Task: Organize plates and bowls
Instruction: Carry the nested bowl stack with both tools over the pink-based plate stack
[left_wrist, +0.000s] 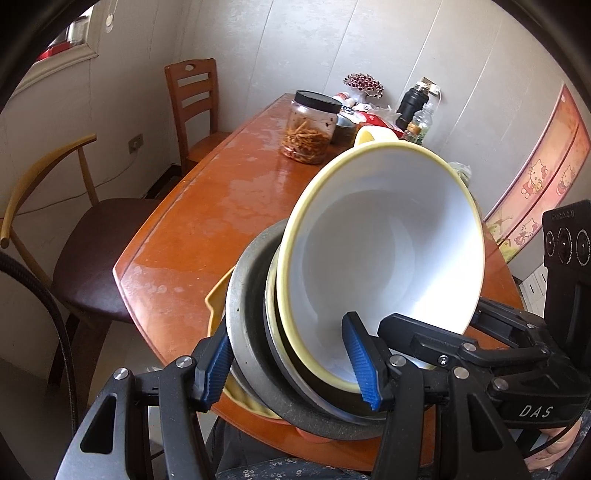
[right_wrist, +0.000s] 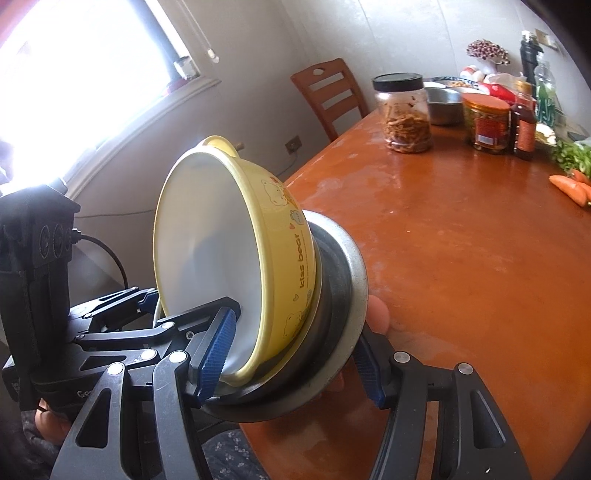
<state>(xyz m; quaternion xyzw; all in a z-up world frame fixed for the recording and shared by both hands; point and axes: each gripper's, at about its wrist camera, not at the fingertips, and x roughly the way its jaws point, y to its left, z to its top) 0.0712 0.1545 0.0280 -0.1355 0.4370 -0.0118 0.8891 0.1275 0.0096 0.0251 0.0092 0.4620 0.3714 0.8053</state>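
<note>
A yellow bowl (left_wrist: 384, 243) with a white inside sits nested in a grey metal bowl (left_wrist: 247, 317), both tipped on edge above the near table edge. It also shows in the right wrist view (right_wrist: 236, 258), marked "kiss bear", with the grey bowl (right_wrist: 343, 295) behind it. My left gripper (left_wrist: 295, 365) is shut across the rims of both bowls. My right gripper (right_wrist: 291, 354) is shut across the same stack from the other side. A yellow plate (left_wrist: 216, 302) lies under the stack.
The orange wooden table (right_wrist: 461, 258) holds a jar with a black lid (right_wrist: 406, 110), a steel bowl (right_wrist: 445, 101), bottles, an orange tub (right_wrist: 485, 122) and carrots (right_wrist: 570, 186) at the far side. Two chairs (left_wrist: 192, 107) stand at the left. A bare thumb (right_wrist: 376, 314) touches the grey bowl.
</note>
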